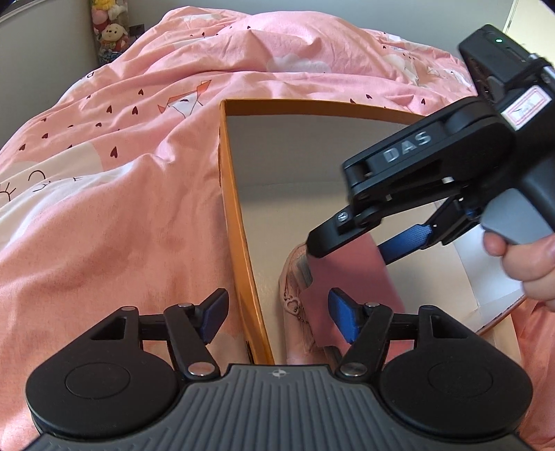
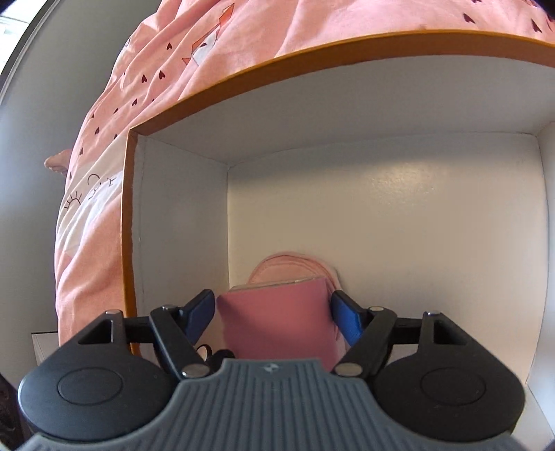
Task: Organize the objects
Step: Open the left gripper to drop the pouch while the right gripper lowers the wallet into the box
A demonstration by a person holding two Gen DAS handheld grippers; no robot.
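- Left wrist view: you work over a bed covered by a pink duvet (image 1: 121,208), printed with small dark hearts and white patches, heavily creased.
- A grey wall stands behind the bed at far left; stuffed toys (image 1: 109,31) sit in that corner.
- An open box (image 1: 239,222) with an orange rim and pale inner walls lies on the duvet.
- A flat dusty-pink pouch (image 1: 350,277) stands inside the box, near its left wall. Behind it is a paler pink item (image 1: 295,277) with a stitched edge, and a small chain with a heart charm hangs there.
- Your left gripper (image 1: 277,319) straddles the box's left wall: 1 blue pad outside over the duvet, 1 inside beside the pouch. Its fingers are spread, nothing pinched.
- Your right gripper (image 1: 367,243) reaches in from the right, your hand (image 1: 527,263) on its grey handle. Its 2 fingers flank the pouch's top.
- Right wrist view: the box (image 2: 126,225) fills the frame, its white floor bare and glossy beyond the pouch; the duvet (image 2: 104,208) and grey wall lie to the left.
- The pouch (image 2: 277,322) sits between the right gripper's (image 2: 274,319) spread fingers (image 2: 347,322). I cannot tell whether the pads touch its sides; they do not squeeze it.
- The paler item (image 2: 284,263) shows as a rounded edge behind the pouch.
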